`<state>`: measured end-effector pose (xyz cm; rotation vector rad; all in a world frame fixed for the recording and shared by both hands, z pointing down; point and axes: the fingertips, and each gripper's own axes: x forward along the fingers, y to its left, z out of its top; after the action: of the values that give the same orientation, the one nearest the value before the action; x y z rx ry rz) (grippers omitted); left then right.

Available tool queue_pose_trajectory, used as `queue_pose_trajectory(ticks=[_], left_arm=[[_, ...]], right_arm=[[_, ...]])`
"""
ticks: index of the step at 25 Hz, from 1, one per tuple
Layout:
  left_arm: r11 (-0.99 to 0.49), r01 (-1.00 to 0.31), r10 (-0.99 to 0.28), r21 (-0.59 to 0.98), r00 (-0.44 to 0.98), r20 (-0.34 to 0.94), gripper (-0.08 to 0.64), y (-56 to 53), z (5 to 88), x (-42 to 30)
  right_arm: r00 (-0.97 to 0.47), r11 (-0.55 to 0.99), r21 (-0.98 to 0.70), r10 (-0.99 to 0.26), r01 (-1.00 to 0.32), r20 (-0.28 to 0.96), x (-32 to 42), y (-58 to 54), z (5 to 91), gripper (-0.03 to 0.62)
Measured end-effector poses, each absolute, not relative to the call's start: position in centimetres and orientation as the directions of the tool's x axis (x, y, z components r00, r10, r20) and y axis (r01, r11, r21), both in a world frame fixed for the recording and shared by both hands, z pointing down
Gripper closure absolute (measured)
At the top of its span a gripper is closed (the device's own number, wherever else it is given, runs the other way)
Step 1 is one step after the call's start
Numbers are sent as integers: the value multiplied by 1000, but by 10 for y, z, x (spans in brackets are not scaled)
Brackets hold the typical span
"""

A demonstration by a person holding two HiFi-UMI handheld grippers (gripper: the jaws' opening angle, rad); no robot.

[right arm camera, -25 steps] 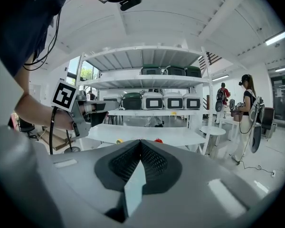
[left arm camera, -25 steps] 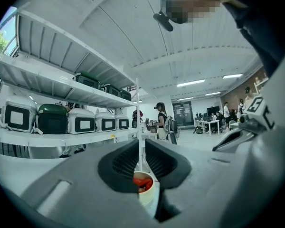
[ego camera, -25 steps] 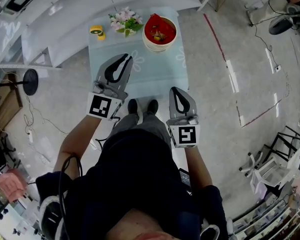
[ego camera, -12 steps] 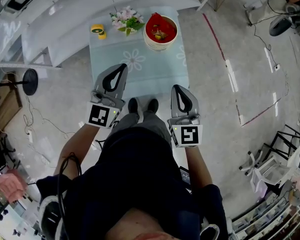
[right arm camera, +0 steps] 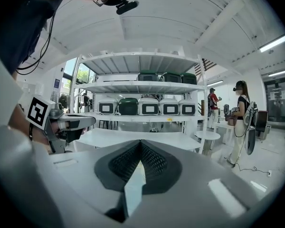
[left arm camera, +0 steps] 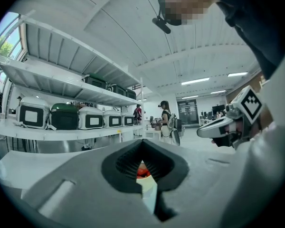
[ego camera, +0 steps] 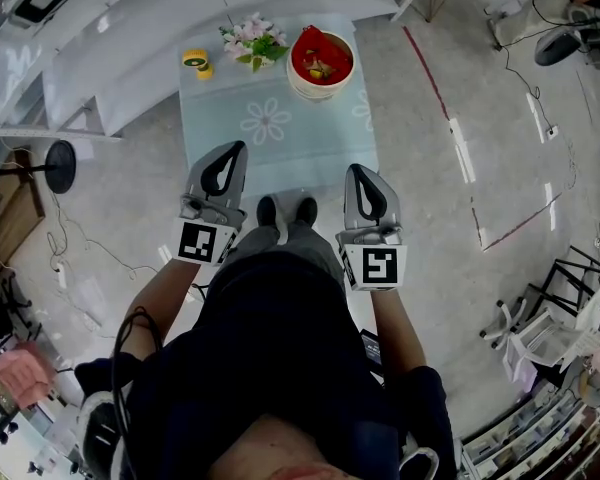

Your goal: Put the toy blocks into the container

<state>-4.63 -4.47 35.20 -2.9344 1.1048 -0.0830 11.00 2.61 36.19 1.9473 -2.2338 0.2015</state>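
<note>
My left claw [ego camera: 237, 149] is closed with nothing in it. In the left gripper view its two tips [left arm camera: 142, 143] meet, and only a leaf-shaped gap is left between the ribbed pads behind them. Through that gap I can see a sliver of the container [left arm camera: 142, 171], red above a cream wall. It stands well ahead of the claw and touches nothing of mine.

My right claw [ego camera: 357, 171] is closed and empty in the same way. In the right gripper view the tips [right arm camera: 141, 143] are pressed together, and only pale tabletop shows in the gap between the pads.

From my head camera both claws hang over the near edge of the small pale-green table [ego camera: 310, 138], one on each side of my shoes [ego camera: 285, 211]. The left claw is slightly further forward.

The container [ego camera: 320, 63] sits at the far right of the table, a round bowl that is red inside with a cream rim. A few small yellowish and dark pieces [ego camera: 320, 69] lie in it. They may be the toy blocks, but they are too small for me to be sure.

A bunch of pink and white flowers [ego camera: 252, 43] lies just left of the bowl. Two yellow rolls [ego camera: 194, 62] sit at the far left corner.

Beyond the table the gripper views show white shelves [right arm camera: 142, 87] carrying white and green cases.
</note>
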Motion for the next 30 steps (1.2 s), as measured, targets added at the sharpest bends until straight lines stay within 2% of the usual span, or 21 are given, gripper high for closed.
queue_pose_trajectory(ticks=[7,19,23,30], left_arm=[[-731,-682,-682,-21,730,42,558,-44,355,-54],[-718,-696,-696,-25,716,61,558,-39,366,-61],[-718,-695,-696,-26,716,60,558,-38,368,-62],[-712,-702,-702,-22,710,56,558,-38,366,-64]], right_arm=[[-118,127,21,-959,-992,257,108,23,364,594],[-117,132,49,-964,-990,240,107,21,363,595],[-106,126,53,-952,-991,287,108,25,368,595],[-114,135,67,-961,-989,251,106,21,363,595]])
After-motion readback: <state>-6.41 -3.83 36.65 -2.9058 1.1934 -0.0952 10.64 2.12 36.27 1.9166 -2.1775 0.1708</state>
